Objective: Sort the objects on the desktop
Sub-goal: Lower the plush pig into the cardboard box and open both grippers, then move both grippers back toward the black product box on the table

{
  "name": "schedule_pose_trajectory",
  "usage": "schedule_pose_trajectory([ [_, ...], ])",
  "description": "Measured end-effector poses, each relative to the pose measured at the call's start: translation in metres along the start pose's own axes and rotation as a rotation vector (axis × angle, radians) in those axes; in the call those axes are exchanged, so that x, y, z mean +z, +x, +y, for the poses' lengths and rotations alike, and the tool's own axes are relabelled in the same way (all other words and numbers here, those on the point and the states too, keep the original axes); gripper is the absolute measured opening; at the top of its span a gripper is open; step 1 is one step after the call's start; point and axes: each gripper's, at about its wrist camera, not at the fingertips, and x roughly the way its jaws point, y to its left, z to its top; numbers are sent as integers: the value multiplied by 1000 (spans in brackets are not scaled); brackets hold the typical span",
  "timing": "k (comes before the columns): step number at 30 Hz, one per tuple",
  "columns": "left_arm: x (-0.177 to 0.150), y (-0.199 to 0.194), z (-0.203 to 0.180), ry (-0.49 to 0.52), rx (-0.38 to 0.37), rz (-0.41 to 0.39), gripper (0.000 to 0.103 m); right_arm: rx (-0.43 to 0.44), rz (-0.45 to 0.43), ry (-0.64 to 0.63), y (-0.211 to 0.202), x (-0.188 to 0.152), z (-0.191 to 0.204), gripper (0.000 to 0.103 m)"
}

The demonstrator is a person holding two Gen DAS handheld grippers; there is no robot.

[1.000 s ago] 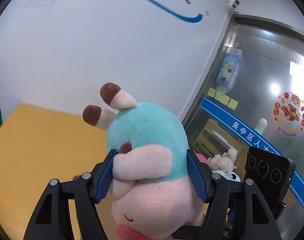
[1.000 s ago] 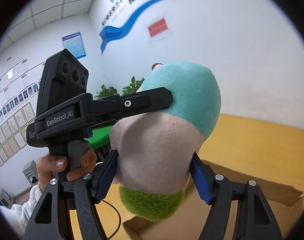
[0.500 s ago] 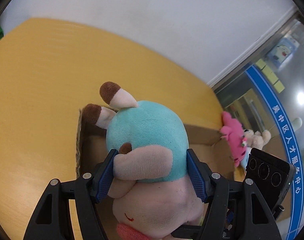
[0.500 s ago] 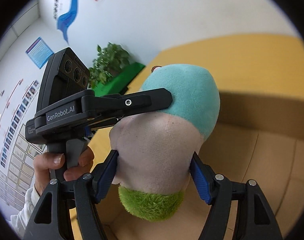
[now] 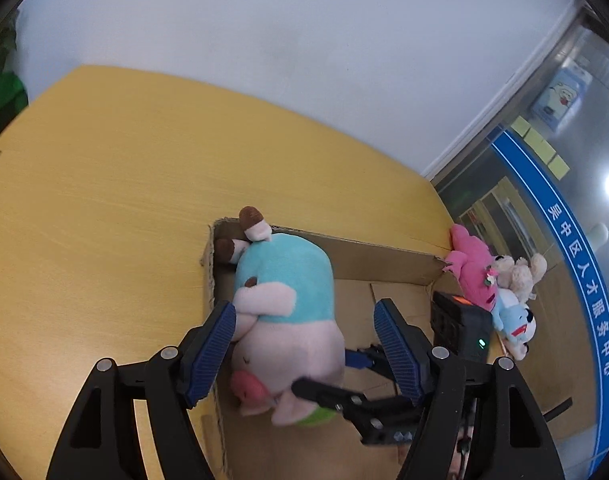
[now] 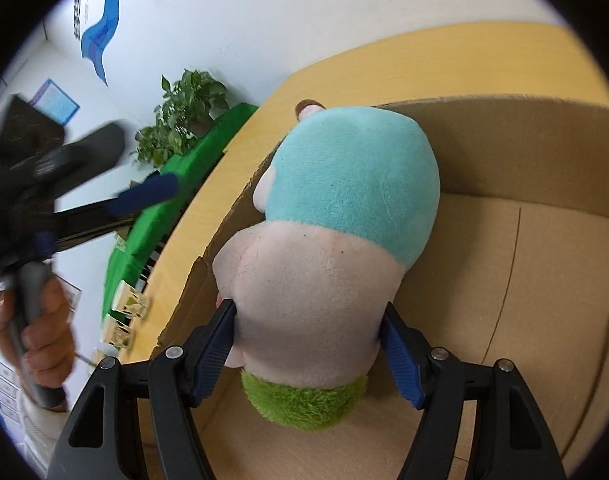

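A plush toy [image 5: 284, 304] with a teal back, pink body and brown-tipped ears hangs head-first in the near-left corner of an open cardboard box [image 5: 384, 248]. My right gripper [image 6: 310, 328] is shut on its pink lower body [image 6: 316, 280], above a green tuft. My left gripper [image 5: 306, 332] is open; its left pad touches the toy's side and its right pad stands clear. In the right wrist view the left gripper [image 6: 144, 192] is a blur off to the left, away from the toy. The box [image 6: 544, 240] floor beside the toy is bare.
The box sits on a yellow wooden table [image 5: 104, 200]. Several plush toys [image 5: 492, 292], pink, beige and blue-white, lie heaped by the box's far right corner. A potted plant [image 6: 184, 108] and a green surface [image 6: 168, 208] lie beyond the table's left edge.
Both grippers brought the toy down into the box corner. My left gripper opened, let go of the toy and drew back. The right gripper keeps its hold.
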Motion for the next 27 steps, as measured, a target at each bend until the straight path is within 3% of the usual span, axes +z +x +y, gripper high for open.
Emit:
schedule_pose_trajectory([
  [5, -27, -33, -15, 62, 66, -44, 70, -51, 43, -18, -2, 0, 19, 70],
  [9, -53, -53, -18, 136, 134, -64, 70, -79, 88, -65, 11, 11, 20, 83],
  [14, -78, -58, -29, 172, 173, -66, 71, -79, 12, -3, -12, 13, 28, 84],
  [21, -110, -65, -40, 169, 208, -84, 72, -91, -74, -71, -66, -3, 59, 85],
  [24, -123, -71, -52, 195, 239, -107, 72, -186, -122, -81, -100, -19, 68, 85],
  [27, -136, -82, -68, 228, 275, -165, 74, -358, -188, -136, -135, -45, 87, 85],
])
